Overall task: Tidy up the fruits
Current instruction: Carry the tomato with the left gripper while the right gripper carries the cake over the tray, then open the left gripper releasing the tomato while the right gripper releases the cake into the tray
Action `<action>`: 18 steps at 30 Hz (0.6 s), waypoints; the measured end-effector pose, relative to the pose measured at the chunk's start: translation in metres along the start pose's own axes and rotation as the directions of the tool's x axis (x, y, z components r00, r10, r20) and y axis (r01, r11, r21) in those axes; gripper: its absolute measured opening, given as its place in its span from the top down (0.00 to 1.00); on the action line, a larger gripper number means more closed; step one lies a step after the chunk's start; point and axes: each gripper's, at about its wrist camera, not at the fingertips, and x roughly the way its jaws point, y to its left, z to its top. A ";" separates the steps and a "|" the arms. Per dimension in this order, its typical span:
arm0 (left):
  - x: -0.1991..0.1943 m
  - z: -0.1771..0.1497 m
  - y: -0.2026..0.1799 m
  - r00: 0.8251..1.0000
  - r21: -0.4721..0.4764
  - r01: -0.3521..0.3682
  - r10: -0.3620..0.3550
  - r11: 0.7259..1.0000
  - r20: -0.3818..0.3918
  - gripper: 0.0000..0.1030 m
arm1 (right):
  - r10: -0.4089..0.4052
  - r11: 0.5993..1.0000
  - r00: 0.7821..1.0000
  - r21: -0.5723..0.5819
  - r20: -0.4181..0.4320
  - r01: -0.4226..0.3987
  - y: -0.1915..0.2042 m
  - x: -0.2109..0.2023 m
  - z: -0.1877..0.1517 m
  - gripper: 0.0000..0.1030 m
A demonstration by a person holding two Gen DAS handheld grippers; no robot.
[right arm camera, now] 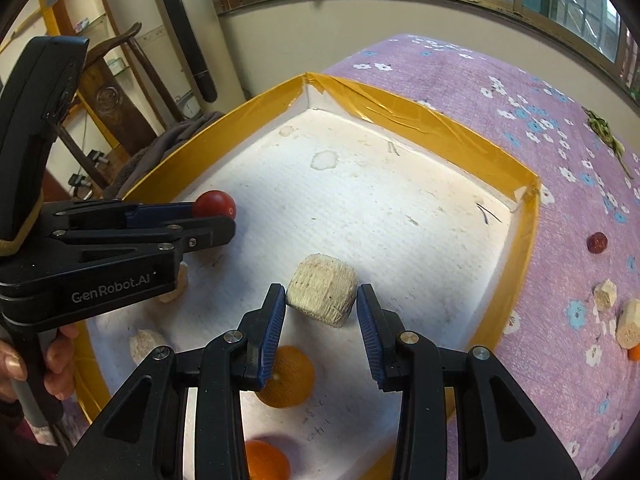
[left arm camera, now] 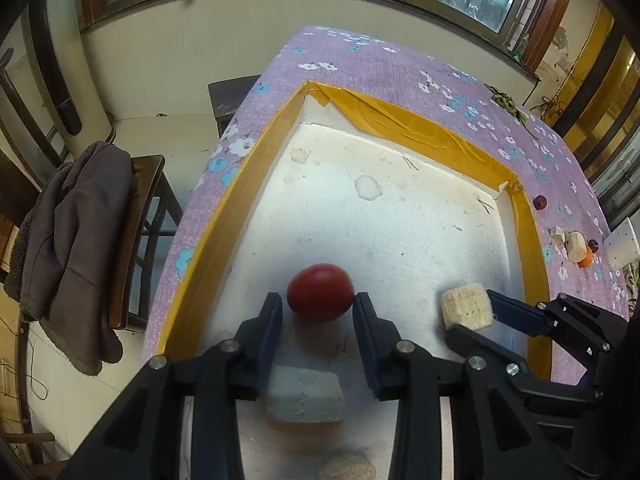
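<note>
A white tray (left arm camera: pixel 224 216) with yellow taped rim lies on the purple flowered table. My left gripper (left arm camera: pixel 316 304) is shut on a red tomato (left arm camera: pixel 320 297), held above the tray floor; it also shows in the right wrist view (right arm camera: pixel 214 205). My right gripper (right arm camera: pixel 321 304) is shut on a pale beige cut chunk (right arm camera: pixel 322 295), seen in the left wrist view too (left arm camera: pixel 466 306). Two oranges (right arm camera: pixel 290 376) (right arm camera: pixel 266 460) and other beige chunks (left arm camera: pixel 304 394) (right arm camera: pixel 144 344) lie in the tray.
Outside the tray on the cloth (right arm camera: pixel 560 280) lie a dark red fruit (right arm camera: pixel 597 242), two beige chunks (right arm camera: pixel 605 295) (right arm camera: pixel 630 328) and an orange piece at the right edge. A chair with a grey jacket (left arm camera: pixel 72 248) stands left of the table.
</note>
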 end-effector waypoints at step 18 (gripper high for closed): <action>-0.044 -0.040 -0.013 0.982 -0.022 -0.150 0.152 0.988 0.108 0.24 | -0.016 0.999 0.997 0.029 0.074 0.014 -0.016 -0.060 -0.035 0.60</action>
